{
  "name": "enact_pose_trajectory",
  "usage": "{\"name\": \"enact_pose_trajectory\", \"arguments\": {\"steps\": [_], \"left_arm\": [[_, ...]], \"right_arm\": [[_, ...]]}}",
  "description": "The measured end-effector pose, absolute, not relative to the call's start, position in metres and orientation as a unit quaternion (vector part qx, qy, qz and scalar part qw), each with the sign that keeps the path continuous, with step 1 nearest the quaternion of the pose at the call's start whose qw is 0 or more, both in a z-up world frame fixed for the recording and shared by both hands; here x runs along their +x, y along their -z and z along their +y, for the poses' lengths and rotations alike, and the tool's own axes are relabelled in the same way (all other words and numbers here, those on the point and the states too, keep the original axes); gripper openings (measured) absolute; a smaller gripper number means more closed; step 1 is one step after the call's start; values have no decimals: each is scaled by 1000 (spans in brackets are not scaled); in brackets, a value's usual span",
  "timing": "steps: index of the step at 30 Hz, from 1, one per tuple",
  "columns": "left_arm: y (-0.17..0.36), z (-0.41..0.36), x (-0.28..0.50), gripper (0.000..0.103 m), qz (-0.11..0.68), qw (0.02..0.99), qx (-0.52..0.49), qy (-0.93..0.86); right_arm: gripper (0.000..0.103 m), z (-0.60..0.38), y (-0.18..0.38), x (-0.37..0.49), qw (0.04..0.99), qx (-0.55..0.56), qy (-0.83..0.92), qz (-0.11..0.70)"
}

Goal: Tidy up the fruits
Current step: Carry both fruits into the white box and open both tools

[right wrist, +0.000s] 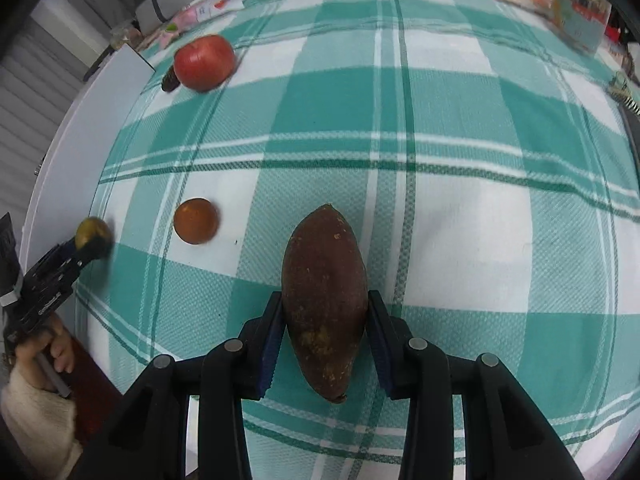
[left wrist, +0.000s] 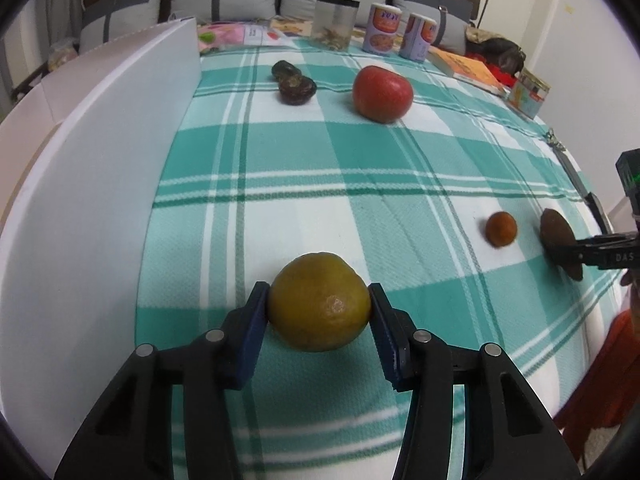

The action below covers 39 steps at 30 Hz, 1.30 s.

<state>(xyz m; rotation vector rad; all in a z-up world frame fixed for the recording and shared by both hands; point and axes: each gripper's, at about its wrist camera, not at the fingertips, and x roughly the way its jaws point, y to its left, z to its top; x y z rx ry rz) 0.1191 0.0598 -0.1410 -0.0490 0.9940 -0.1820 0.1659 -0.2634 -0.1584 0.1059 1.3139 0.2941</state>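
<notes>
- On the checked green-and-white cloth (left wrist: 280, 184) that covers the counter, the left tongs (left wrist: 319, 304) are clamped on a yellow-green citrus fruit (left wrist: 319, 302), one blue pad pressed to each side of it; the fruit sits low over the cloth near the front edge.
- Just left of that fruit stands a white board (left wrist: 92, 184), upright along the cloth's left side.
- The right tongs (right wrist: 325, 312) are clamped on a brown sweet potato (right wrist: 325, 300), which lies lengthwise between the pads with its pointed end toward the far side.
- Between the two held items, a small orange fruit (left wrist: 501, 229) rests alone on a white square of the cloth, nearer the sweet potato.
- Farther back, a red apple (left wrist: 382, 94) sits on the cloth, with two dark round fruits (left wrist: 294, 82) to its left, touching each other and near the board's far end.
- Along the back edge stand a clear jar (left wrist: 335, 22) and two printed cans (left wrist: 400, 30); an orange book (left wrist: 468, 69) and a small box (left wrist: 529, 94) lie to the right.
- In the right wrist view, the person's left hand (right wrist: 48, 356) grips the handle of the left tongs.
</notes>
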Motion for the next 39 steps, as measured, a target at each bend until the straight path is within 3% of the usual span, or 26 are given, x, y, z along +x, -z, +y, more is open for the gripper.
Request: {"name": "enact_pose_trajectory", "arguments": {"steps": [6, 7, 8, 9, 10, 18, 24, 27, 33, 39], "left_arm": [[140, 63, 112, 50, 486, 869, -39, 82], [139, 62, 111, 50, 487, 869, -38, 81], [138, 62, 110, 50, 487, 869, -38, 81], [136, 62, 110, 50, 488, 868, -39, 82], [134, 62, 108, 50, 490, 867, -43, 83], [67, 83, 82, 50, 470, 864, -123, 135], [-32, 169, 62, 50, 400, 896, -161, 102], [-54, 217, 63, 50, 378, 911, -161, 48], [-33, 285, 79, 50, 400, 900, -169, -46], [21, 301, 101, 50, 448, 876, -151, -97]], "right_arm": [[63, -263, 157, 173, 775, 63, -132, 614], [62, -262, 157, 175, 776, 59, -130, 615], [57, -260, 155, 176, 777, 52, -126, 615], [43, -258, 154, 177, 779, 46, -126, 613], [41, -256, 155, 178, 781, 40, -122, 612], [41, -264, 106, 162, 792, 112, -154, 580], [41, -204, 21, 161, 800, 133, -257, 525], [41, -150, -14, 167, 797, 132, -315, 499], [40, 1, -54, 170, 770, 90, -427, 466], [41, 121, -33, 178, 753, 23, -455, 475]]}}
